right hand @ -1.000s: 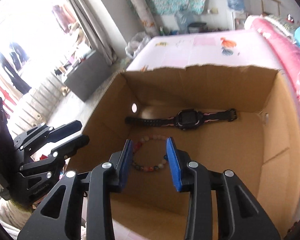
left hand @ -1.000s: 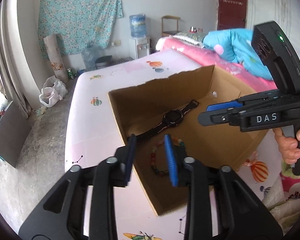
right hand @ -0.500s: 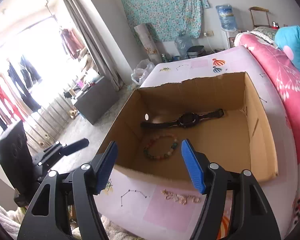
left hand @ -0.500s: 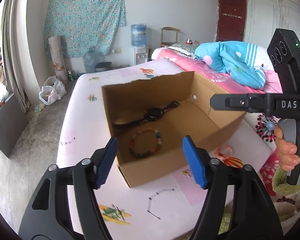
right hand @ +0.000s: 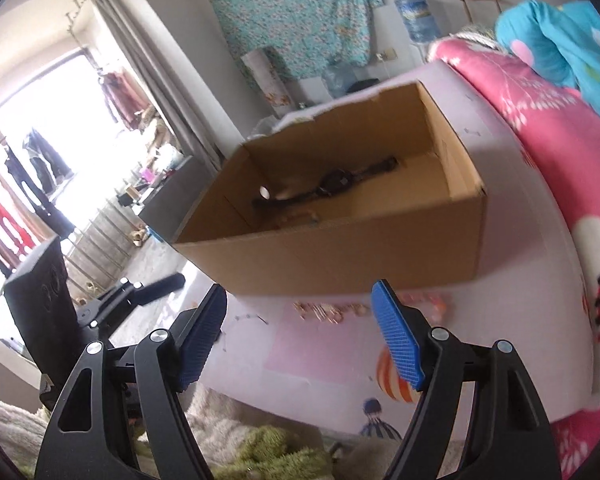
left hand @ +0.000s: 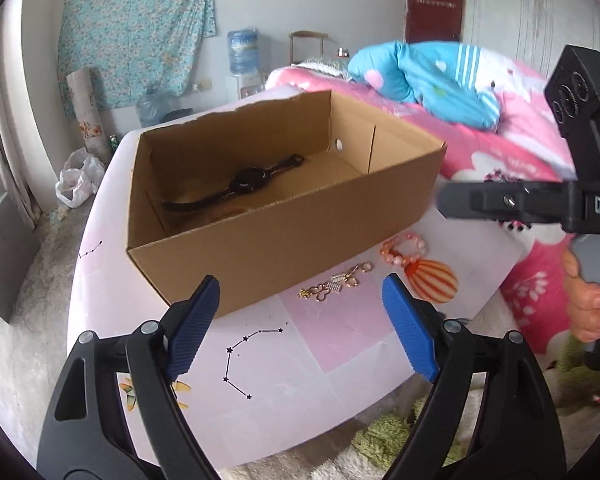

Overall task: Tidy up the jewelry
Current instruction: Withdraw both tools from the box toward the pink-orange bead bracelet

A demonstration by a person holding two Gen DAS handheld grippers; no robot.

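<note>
An open cardboard box (left hand: pixel 284 236) stands on the pink table (left hand: pixel 332 340); it also shows in the right wrist view (right hand: pixel 340 256). A black watch (left hand: pixel 244 182) lies inside it (right hand: pixel 332 182), with a bead bracelet mostly hidden behind the near wall. In front of the box lie a gold chain with charms (left hand: pixel 336 282) and a pink bead bracelet (left hand: pixel 404 249); the chain looks blurred in the right wrist view (right hand: pixel 332 310). My left gripper (left hand: pixel 300 328) is open and empty, above the table in front of the box. My right gripper (right hand: pixel 300 332) is open and empty, held back from the box.
A bed with a pink cover (left hand: pixel 500 152) and a blue plush toy (left hand: pixel 432 80) lies right of the table. A green fluffy rug (right hand: pixel 276 448) is below the table's near edge. A water dispenser (left hand: pixel 242 56) stands at the far wall.
Both grippers have pulled back and up out of the box and opened wide. The bead bracelet stays in the box. The chain and pink bracelet on the table have come into view.
</note>
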